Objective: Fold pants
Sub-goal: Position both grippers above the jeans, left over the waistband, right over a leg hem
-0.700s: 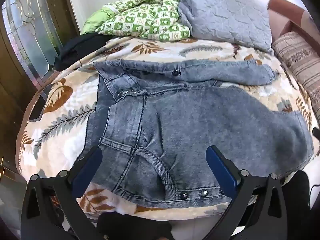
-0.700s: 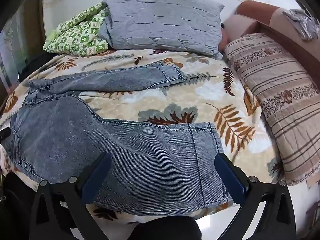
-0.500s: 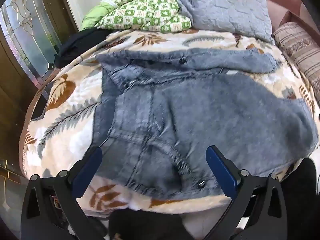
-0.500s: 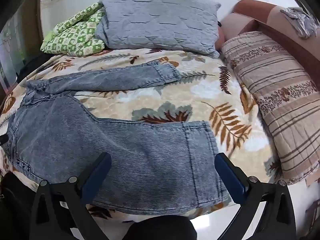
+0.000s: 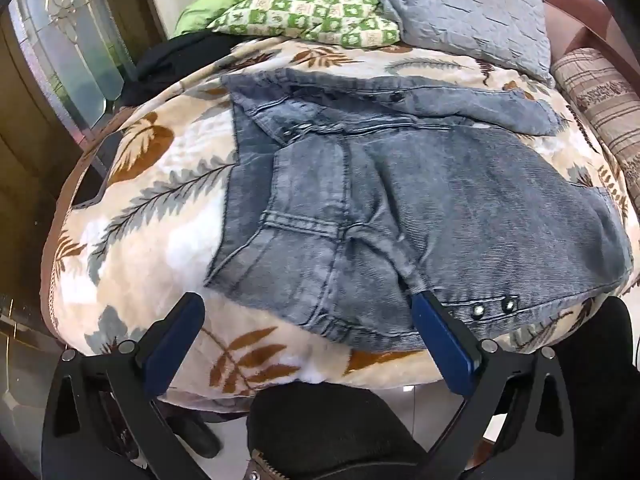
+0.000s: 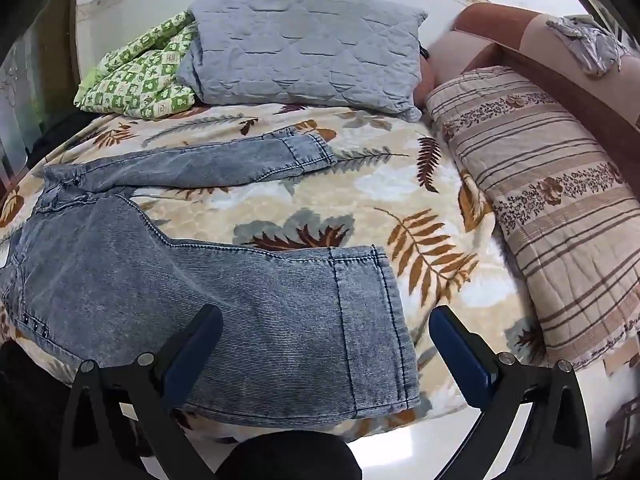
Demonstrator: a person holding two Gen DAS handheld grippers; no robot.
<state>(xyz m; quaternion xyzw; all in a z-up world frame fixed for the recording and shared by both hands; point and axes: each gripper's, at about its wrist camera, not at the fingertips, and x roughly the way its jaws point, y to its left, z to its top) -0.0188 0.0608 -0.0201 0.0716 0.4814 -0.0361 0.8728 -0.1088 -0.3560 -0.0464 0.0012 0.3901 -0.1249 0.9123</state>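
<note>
Grey-blue denim pants (image 5: pixel 400 208) lie spread on a leaf-print blanket (image 5: pixel 152 200), waistband toward the left, both legs running right. My left gripper (image 5: pixel 308 308) hovers open over the near waistband corner with its metal studs (image 5: pixel 492 306); nothing is between the blue fingers. In the right wrist view the pants (image 6: pixel 200 292) show a near leg with its cuff (image 6: pixel 372 320) at the bed's front edge and a far leg (image 6: pixel 224 164) angled away. My right gripper (image 6: pixel 326 320) stands open above the near cuff, apart from the fabric.
A grey quilted pillow (image 6: pixel 308 44) and a green checked blanket (image 6: pixel 140 80) sit at the head of the bed. A striped bolster (image 6: pixel 552 208) runs along the right side. A dark garment (image 5: pixel 180 56) lies at the far left near a glass door (image 5: pixel 68 52).
The left gripper has moved left and in toward the near waistband corner, so the pants look larger. The right gripper has shifted slightly toward the near cuff. Both stay open.
</note>
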